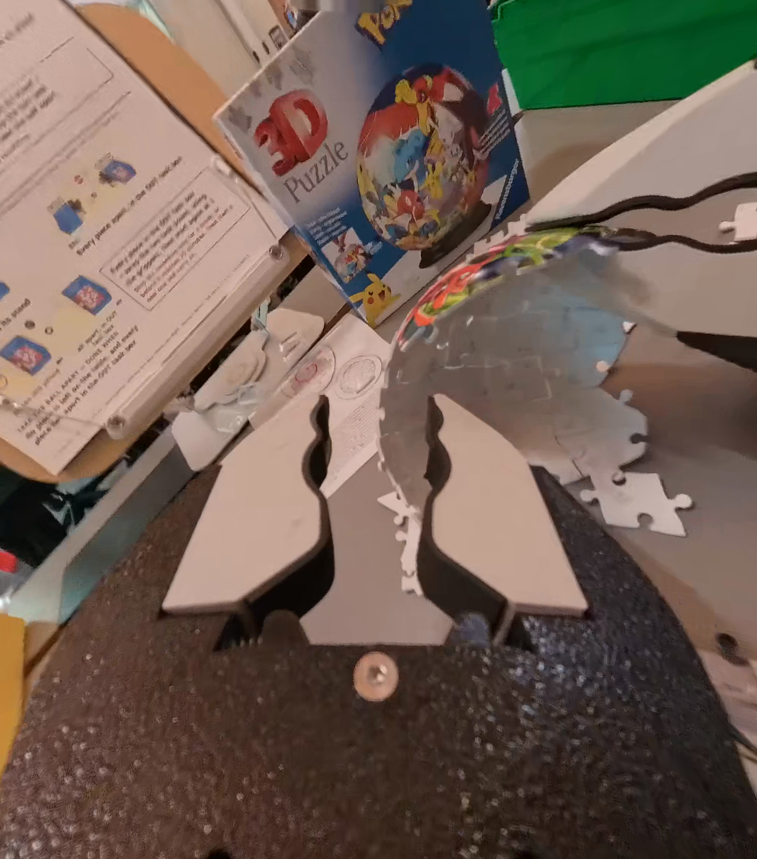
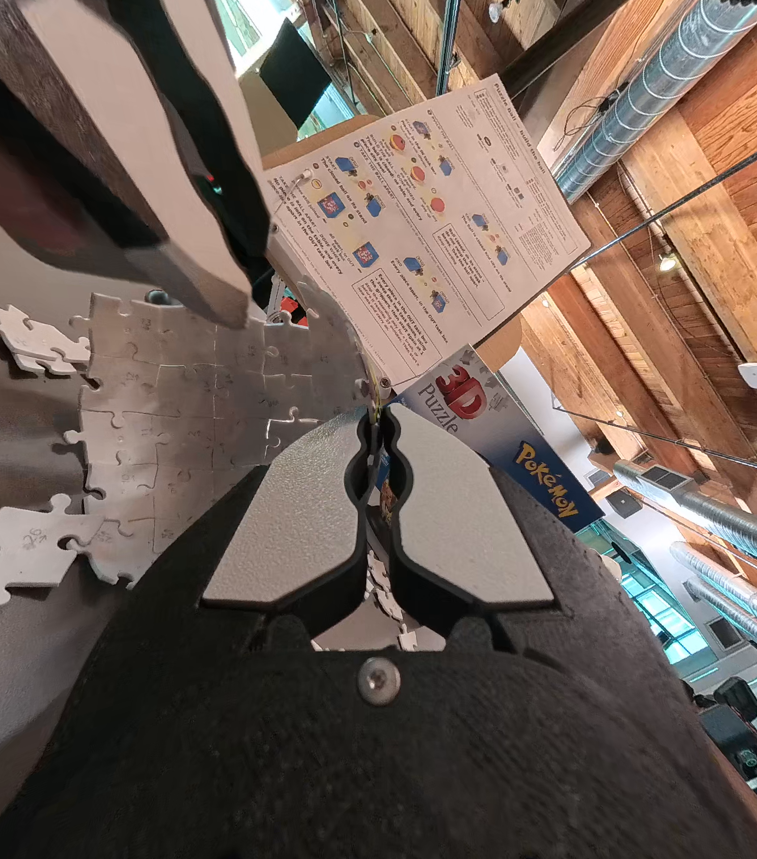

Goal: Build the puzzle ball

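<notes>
The half-built puzzle ball shell is up off the grey table, a curved sheet of joined pieces with the printed colours on its outer side and the plain grey backs facing the cameras. The right gripper has its fingers pressed together on the shell's edge, pinching the thin rim right at its tips; in its own view the shell spreads away to the left of the fingers. The left gripper is spread, with a clear gap between its fingers; the shell's lower rim sits against or just beyond its right-hand finger, and whether they touch cannot be told. A loose puzzle piece lies on the table to the right of the left gripper and below the shell, and another loose piece lies to the left of the right gripper. Beyond the left gripper stands the puzzle box, with an instruction sheet up to its left. The step in hand looks like steadying the partial shell so more pieces can be joined. Next, the left gripper probably needs to drop to a loose piece, close on its edge, and bring it to an open notch on the rim while the right gripper keeps the shell from flexing.
</notes>
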Action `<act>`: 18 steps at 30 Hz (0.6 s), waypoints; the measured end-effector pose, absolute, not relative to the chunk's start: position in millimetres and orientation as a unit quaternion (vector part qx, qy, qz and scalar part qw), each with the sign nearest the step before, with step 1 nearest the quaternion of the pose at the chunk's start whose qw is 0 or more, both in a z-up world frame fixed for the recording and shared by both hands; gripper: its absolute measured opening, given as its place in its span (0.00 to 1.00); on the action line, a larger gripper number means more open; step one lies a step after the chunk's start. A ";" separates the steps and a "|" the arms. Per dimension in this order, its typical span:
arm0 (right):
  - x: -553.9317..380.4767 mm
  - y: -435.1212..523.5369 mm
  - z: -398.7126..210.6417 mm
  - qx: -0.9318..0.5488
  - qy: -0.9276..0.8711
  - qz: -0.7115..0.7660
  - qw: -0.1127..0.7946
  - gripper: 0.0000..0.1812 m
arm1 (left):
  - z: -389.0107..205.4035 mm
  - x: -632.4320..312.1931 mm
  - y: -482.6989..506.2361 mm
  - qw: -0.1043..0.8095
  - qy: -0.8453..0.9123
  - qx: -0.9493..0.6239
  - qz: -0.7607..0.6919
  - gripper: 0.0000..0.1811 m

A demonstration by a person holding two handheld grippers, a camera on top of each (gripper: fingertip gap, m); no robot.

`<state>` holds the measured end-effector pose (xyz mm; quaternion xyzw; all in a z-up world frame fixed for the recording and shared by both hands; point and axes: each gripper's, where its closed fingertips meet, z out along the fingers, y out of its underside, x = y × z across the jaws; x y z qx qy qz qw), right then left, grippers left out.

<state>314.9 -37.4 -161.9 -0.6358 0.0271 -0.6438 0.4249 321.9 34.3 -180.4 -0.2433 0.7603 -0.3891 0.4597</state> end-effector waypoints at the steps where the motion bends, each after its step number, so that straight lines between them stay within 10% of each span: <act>1: 314.5 -37.0 -161.9 -0.636 0.026 -0.644 0.425 0.02 | -179.3 324.4 29.2 0.468 0.760 -0.226 -0.390 0.20; 18: 307.6 -40.1 -159.2 -0.639 0.039 -0.602 0.477 0.19 | -181.3 344.8 14.5 0.563 0.751 -0.064 -0.338 0.02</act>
